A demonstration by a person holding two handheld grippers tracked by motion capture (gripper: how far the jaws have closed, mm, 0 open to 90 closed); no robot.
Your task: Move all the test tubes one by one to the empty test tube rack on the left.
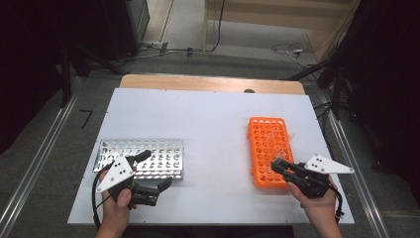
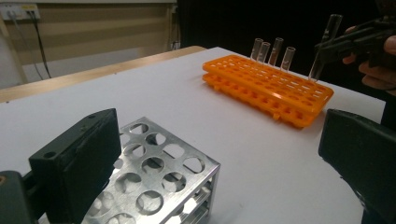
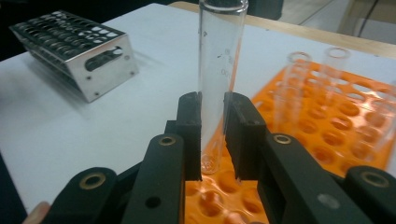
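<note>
Two racks share a white table [image 1: 208, 124]: a metal rack [image 1: 143, 158] at the person's left and an orange rack [image 1: 268, 148] at the right. The right gripper [image 3: 212, 135] has its jaws closed on a clear glass tube [image 3: 219, 70], held upright by its lower part, its rounded bottom hanging just above the near holes of the orange rack. In the left gripper view that tube [image 2: 324, 44] shows lifted clear of the orange rack's top, tilted a little, while four more tubes [image 2: 273, 51] stand in holes toward the rack's far end. The grip low on the glass leaves most of its length free above the jaws, which seems to suit lifting it straight up out of a hole or lowering it into one; which of the two is under way cannot be told. The left gripper [image 1: 153, 171] rests at the near right corner of the metal rack with its jaws spread wide and nothing between them, apparently waiting. Every visible hole of the metal rack is empty, so it may be where the tube is bound.
</note>
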